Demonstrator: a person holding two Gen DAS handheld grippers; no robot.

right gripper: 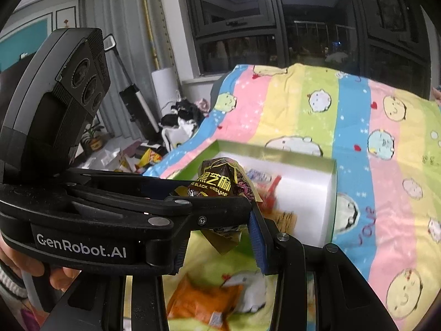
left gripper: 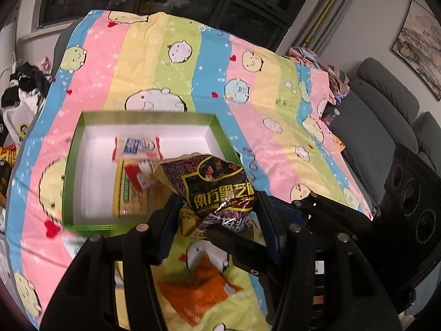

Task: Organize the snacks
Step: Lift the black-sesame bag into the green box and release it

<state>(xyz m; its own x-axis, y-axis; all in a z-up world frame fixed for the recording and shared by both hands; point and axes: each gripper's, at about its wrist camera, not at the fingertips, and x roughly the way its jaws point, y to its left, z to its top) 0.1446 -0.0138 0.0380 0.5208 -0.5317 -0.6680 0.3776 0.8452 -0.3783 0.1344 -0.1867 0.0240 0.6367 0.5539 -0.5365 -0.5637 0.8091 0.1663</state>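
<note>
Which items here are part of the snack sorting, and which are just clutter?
Job:
- sesame bag, held by both grippers: left, right
- green box, packets inside
- orange packet on the sheet

Lying about:
- clothes pile
- sofa
- painting

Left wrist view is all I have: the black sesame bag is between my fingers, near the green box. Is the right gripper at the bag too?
Observer: Yes. In the right wrist view, the gold lower end of the black sesame bag hangs between the fingers of the right gripper. I cannot confirm a firm grip.
Operator: Is a hand visible anywhere?
Observer: Yes, a hand sits under the body of the left gripper, with a white knitted cuff.
</note>
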